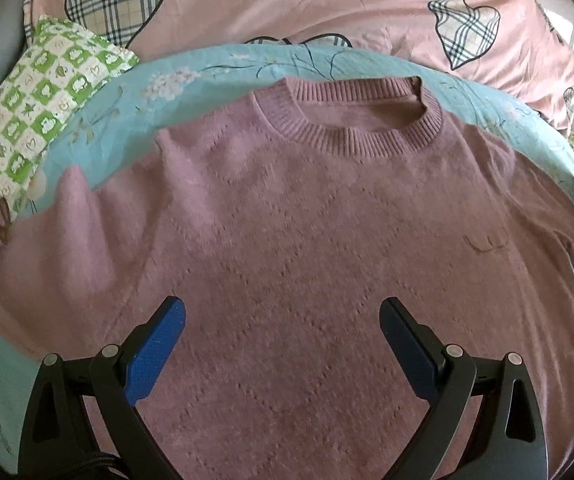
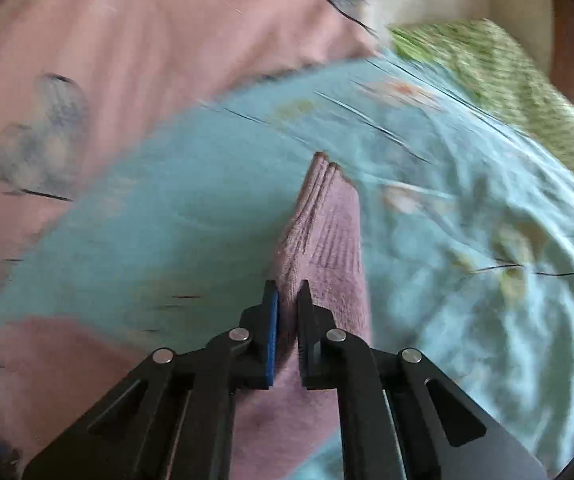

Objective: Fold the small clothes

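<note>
Jaws on the left gripper (image 1: 283,344) are sitting wide apart over the sweater (image 1: 287,240) body, gripping nothing, while the right gripper (image 2: 287,328) is clamping its jaws on the ribbed sleeve cuff (image 2: 323,224). Sweater is lying front-up and spread flat on the blue quilt (image 1: 215,68) of the bed, collar (image 1: 351,120) at the far side, pink duvet (image 1: 287,4) beyond. Folding looks like it's just starting: the first sleeve is being gripped, and body folds are all pending.
</note>
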The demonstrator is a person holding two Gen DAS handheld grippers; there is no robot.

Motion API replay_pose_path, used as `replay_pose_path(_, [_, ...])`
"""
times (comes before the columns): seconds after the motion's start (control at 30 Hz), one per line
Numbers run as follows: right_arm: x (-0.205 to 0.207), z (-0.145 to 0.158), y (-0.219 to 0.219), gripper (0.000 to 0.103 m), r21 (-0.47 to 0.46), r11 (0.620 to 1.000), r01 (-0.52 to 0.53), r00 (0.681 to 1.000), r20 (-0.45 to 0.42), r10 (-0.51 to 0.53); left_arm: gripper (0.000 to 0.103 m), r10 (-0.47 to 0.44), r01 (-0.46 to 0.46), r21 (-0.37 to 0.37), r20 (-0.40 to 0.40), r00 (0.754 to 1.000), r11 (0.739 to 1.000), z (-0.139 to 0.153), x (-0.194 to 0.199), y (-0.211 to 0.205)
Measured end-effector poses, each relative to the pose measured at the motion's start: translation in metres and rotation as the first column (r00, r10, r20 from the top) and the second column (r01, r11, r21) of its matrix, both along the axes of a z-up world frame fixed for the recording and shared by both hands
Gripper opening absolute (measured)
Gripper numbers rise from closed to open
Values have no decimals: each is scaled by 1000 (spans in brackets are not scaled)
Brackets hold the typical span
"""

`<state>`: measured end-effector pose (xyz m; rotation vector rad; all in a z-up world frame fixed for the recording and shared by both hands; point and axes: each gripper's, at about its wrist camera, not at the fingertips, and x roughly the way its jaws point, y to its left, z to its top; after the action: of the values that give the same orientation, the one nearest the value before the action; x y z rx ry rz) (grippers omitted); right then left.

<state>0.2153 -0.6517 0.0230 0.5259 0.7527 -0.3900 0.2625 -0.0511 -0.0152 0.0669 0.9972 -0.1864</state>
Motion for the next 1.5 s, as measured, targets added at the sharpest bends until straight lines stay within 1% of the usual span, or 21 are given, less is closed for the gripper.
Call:
replay_pose_path(0.07, [-3,8,24,8,32,997,-74,995,68,72,98,-2,2,-17,-1,1000,1000,2,-6,2])
replay_pose_path(0.17, [5,16,68,8,95,974,-208,970,152,192,98,0,-1,-54,-6,1000,999,6,-14,8])
replay_pose_path(0.27, [26,22,131,8,147,923,-357,921,220,321,98,12,-13,-104,-12,1000,995,12,-22,19])
replay_pose_path(0.37, [51,23,189,8,185,860,-476,865,276,420,98,27,-30,-141,-23,999,990,14,-28,32])
replay_pose_path(0.47, [77,20,239,8,198,799,-568,809,314,497,98,41,-47,-178,-35,999,983,14,-36,48])
replay_pose_path(0.5, [82,18,260,8,204,775,-599,788,322,525,98,44,-51,-192,-37,998,980,14,-39,55])
replay_pose_path(0.57, [98,10,298,8,229,714,-662,743,331,582,98,48,-56,-209,-41,998,976,13,-43,64])
replay_pose_path(0.63, [101,0,337,8,235,663,-710,700,326,635,98,49,-60,-242,-51,997,968,12,-45,76])
replay_pose_path(0.77, [106,-21,394,8,259,569,-780,625,296,722,98,47,-68,-298,-76,996,952,7,-43,88])
replay_pose_path(0.83, [105,-33,414,8,279,526,-804,591,276,758,98,38,-63,-322,-84,996,945,6,-42,89])
replay_pose_path(0.9, [107,-42,425,11,304,499,-811,573,246,781,98,26,-55,-334,-90,996,941,5,-37,87])
replay_pose_path(0.93, [106,-46,428,11,329,480,-813,564,240,790,98,19,-50,-336,-94,995,941,4,-36,86])
replay_pose_path(1.0, [104,-51,427,16,363,467,-807,561,224,797,98,4,-42,-341,-111,994,939,0,-31,82])
replay_pose_path(1.03, [100,-51,423,21,363,471,-804,566,223,794,98,0,-41,-345,-118,993,938,-1,-28,80])
replay_pose_path(1.07, [100,-49,424,24,358,481,-800,573,224,788,98,-6,-39,-351,-129,992,936,-3,-24,78])
replay_pose_path(1.17, [88,-41,405,25,345,516,-784,606,241,758,98,-31,-34,-367,-171,985,929,-13,-12,66])
replay_pose_path(1.27, [65,-30,371,25,334,569,-752,655,274,704,98,-53,-26,-369,-202,978,929,-22,0,51])
replay_pose_path(1.3, [58,-27,365,25,330,582,-744,666,284,690,98,-58,-22,-371,-203,977,928,-24,6,47])
replay_pose_path(1.37, [38,-22,347,26,323,620,-715,699,294,652,98,-70,-14,-386,-203,977,922,-28,17,37])
replay_pose_path(1.47, [17,-19,330,28,326,653,-684,730,310,609,96,-81,-1,-404,-186,979,915,-30,36,24])
replay_pose_path(1.5, [10,-18,324,28,322,668,-671,741,311,595,94,-87,8,-408,-175,981,913,-30,42,20])
